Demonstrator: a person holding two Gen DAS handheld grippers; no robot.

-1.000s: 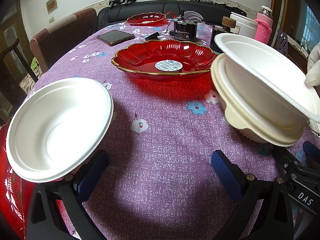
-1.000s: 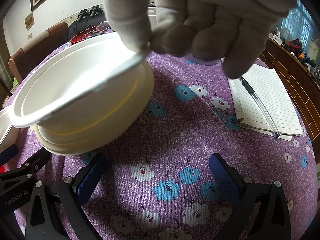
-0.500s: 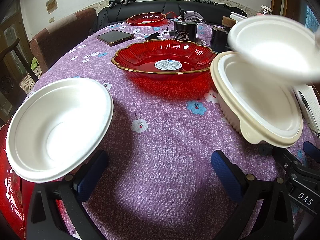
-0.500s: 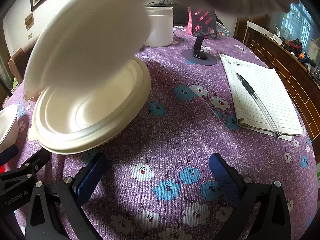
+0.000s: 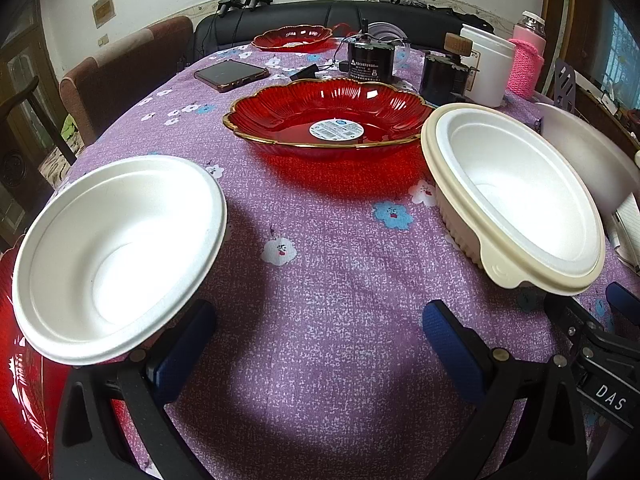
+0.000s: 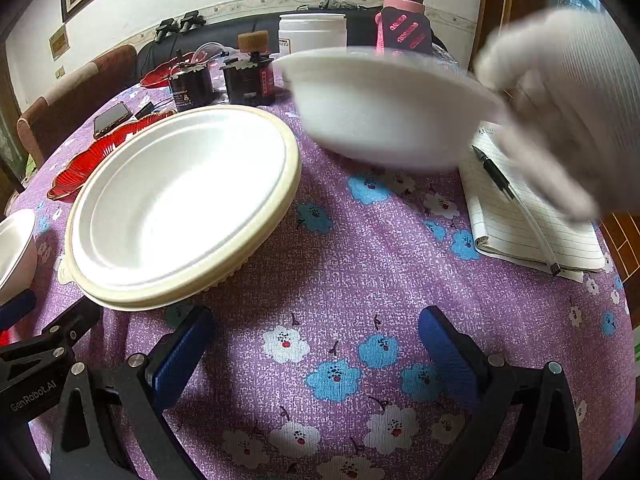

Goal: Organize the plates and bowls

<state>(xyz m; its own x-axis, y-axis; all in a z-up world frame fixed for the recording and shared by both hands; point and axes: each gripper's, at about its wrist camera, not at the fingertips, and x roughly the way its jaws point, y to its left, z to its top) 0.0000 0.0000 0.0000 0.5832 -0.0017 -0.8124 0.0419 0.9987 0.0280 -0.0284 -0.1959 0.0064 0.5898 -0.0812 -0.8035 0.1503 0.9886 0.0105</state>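
A white bowl (image 5: 116, 256) sits at the left of the purple table, just above my left gripper's left finger. A cream bowl with a white bowl nested in it (image 5: 516, 196) stands at the right; it also shows in the right wrist view (image 6: 180, 208). A gloved hand (image 6: 560, 112) holds another white bowl (image 6: 384, 108) in the air right of that stack; it also shows in the left wrist view (image 5: 588, 156). A red plate (image 5: 328, 116) lies at centre. My left gripper (image 5: 320, 344) and right gripper (image 6: 316, 344) are open and empty.
A second red plate (image 5: 294, 38), a phone (image 5: 230, 74), black jars (image 5: 370, 62), a white tub (image 5: 486, 64) and a pink flask (image 5: 526, 60) stand at the far end. A notebook with a pen (image 6: 520, 204) lies at the right. A red plate edge (image 5: 20, 380) shows at left.
The gloved hand lifted the top white bowl off the stack and carried it up and to the right. Both grippers stayed still and open.
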